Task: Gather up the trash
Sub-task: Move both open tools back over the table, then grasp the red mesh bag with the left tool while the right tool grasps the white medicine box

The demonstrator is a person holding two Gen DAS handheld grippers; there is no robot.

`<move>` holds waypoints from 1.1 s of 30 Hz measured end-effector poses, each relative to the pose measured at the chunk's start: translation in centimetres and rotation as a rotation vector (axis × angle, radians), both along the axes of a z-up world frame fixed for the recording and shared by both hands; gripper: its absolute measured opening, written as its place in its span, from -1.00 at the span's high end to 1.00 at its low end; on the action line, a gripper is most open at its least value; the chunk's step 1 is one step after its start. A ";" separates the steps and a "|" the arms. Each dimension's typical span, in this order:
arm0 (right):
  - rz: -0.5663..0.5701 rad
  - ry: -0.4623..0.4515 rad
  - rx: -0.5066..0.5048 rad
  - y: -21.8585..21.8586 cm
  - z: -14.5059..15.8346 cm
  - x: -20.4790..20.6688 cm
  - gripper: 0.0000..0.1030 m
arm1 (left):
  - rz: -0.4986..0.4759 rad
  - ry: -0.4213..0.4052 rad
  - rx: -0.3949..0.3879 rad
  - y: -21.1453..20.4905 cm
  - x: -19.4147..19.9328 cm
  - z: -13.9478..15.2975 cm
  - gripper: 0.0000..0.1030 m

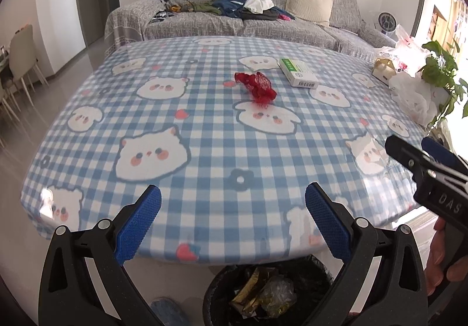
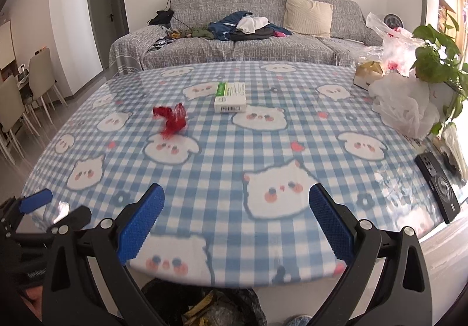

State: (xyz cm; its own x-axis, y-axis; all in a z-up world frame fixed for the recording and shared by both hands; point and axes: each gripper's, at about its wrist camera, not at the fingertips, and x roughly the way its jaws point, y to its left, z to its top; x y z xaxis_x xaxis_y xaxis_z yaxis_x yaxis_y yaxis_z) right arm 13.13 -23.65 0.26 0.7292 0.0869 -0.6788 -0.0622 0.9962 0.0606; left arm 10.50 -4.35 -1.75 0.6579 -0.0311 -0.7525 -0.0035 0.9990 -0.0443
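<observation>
A crumpled red wrapper [image 1: 257, 86] [image 2: 172, 118] lies near the middle of the blue checked table [image 1: 204, 156] [image 2: 222, 150]. Beyond it rests a white and green box [image 1: 298, 73] [image 2: 230, 97]. My left gripper [image 1: 232, 223] hovers open over the table's near edge, nothing between its blue pads. My right gripper [image 2: 236, 220] is open too and empty, at the same near edge. Under that edge stands a black-lined trash bin [image 1: 263, 293] [image 2: 222, 308] with wrappers inside. Each gripper shows at the side of the other's view, the right gripper [image 1: 424, 156] and the left gripper [image 2: 52, 206].
White plastic bags [image 2: 409, 109] [image 1: 415, 97], a small carton [image 2: 367, 74] [image 1: 384, 70] and a potted plant [image 2: 438, 62] crowd the table's right side. A black phone [image 2: 438, 188] lies at the right edge. A grey sofa [image 2: 248, 33] stands behind, dining chairs [image 2: 26, 103] to the left.
</observation>
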 end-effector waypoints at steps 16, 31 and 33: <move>-0.023 0.052 -0.016 -1.0 -1.8 9.5 -0.85 | 0.013 0.043 0.029 -0.1 9.5 -0.7 -0.88; -0.009 0.080 -0.012 0.2 -3.0 19.1 -0.85 | 0.007 0.074 0.023 0.1 16.6 -2.2 -0.88; -0.005 0.087 -0.008 0.5 -3.3 20.4 -0.85 | 0.003 0.072 0.024 -0.1 17.4 -2.3 -0.88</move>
